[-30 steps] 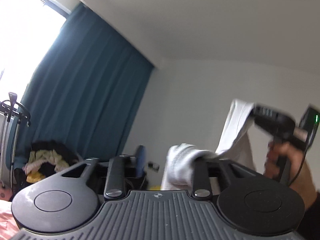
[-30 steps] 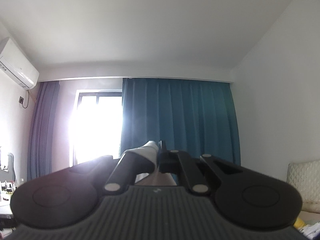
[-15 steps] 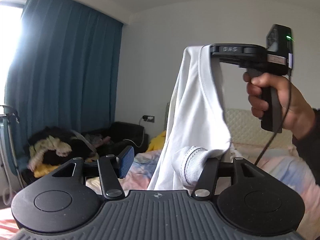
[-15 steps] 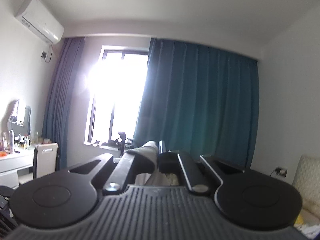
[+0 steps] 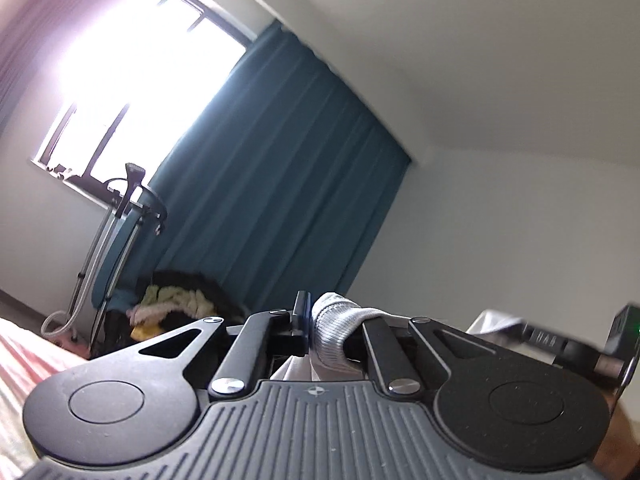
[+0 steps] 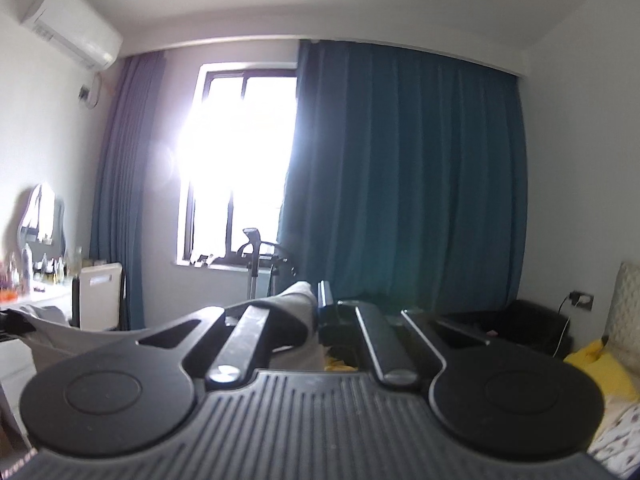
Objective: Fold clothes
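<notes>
A white garment (image 5: 334, 330) is pinched by its ribbed hem in my left gripper (image 5: 310, 320), which is shut on it and tilted up toward the ceiling. The cloth hangs below the fingers, mostly hidden. My right gripper (image 6: 316, 308) is shut on another edge of the same white garment (image 6: 292, 304), held in the air. The right gripper also shows at the right edge of the left wrist view (image 5: 560, 340), with white cloth (image 5: 496, 320) at its tip.
A teal curtain (image 6: 400, 184) and bright window (image 6: 236, 160) face me. A garment steamer stand (image 5: 120, 232) and a pile of clothes (image 5: 172, 304) sit by the curtain. A bed (image 6: 616, 428) with a yellow item (image 6: 600, 368) lies at the right. A dresser (image 6: 48, 288) stands at the left.
The left gripper has tilted upward and swung left, so the hanging garment and the hand dropped out of its view. The right gripper has tilted down, showing more of the room.
</notes>
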`<action>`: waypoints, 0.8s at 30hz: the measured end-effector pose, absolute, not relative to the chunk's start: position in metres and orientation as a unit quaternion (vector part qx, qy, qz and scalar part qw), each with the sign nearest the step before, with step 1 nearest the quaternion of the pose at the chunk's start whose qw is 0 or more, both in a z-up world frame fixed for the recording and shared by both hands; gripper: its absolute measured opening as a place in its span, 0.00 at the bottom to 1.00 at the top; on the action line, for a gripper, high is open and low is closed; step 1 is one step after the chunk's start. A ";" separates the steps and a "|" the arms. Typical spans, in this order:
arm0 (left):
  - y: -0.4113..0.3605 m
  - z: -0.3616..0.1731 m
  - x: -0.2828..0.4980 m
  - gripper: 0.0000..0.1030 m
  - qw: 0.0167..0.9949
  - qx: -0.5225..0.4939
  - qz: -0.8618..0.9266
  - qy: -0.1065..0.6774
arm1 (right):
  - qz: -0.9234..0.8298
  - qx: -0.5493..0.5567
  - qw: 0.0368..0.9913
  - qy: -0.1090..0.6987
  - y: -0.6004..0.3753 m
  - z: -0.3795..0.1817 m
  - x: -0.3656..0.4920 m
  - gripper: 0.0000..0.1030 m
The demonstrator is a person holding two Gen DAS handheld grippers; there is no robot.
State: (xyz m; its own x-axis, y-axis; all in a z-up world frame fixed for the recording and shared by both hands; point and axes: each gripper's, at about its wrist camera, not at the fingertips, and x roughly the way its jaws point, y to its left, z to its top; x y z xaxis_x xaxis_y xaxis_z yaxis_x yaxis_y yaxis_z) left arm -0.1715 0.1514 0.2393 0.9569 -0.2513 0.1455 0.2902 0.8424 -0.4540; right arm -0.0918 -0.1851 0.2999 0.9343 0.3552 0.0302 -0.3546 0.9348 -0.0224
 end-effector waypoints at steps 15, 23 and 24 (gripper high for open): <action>0.100 0.151 0.097 0.07 0.966 -0.256 -0.032 0.028 | 0.034 0.049 0.998 -0.031 -0.180 0.188 0.132 0.05; 0.088 0.014 0.285 0.07 0.959 -0.252 0.004 0.132 | -0.018 0.063 0.996 0.063 -0.195 0.053 0.335 0.05; 0.086 -0.006 0.306 0.07 0.958 -0.246 0.008 0.148 | -0.023 0.062 0.995 0.081 -0.197 0.033 0.361 0.05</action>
State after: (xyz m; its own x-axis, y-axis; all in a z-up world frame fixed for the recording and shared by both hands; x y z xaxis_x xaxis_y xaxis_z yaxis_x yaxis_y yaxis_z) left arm 0.3057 0.0857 -0.0061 0.9561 -0.0581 -0.2873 -0.0874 0.8790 -0.4688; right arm 0.3607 -0.1975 0.0327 0.9857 -0.0356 -0.1649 0.0557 0.9914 0.1188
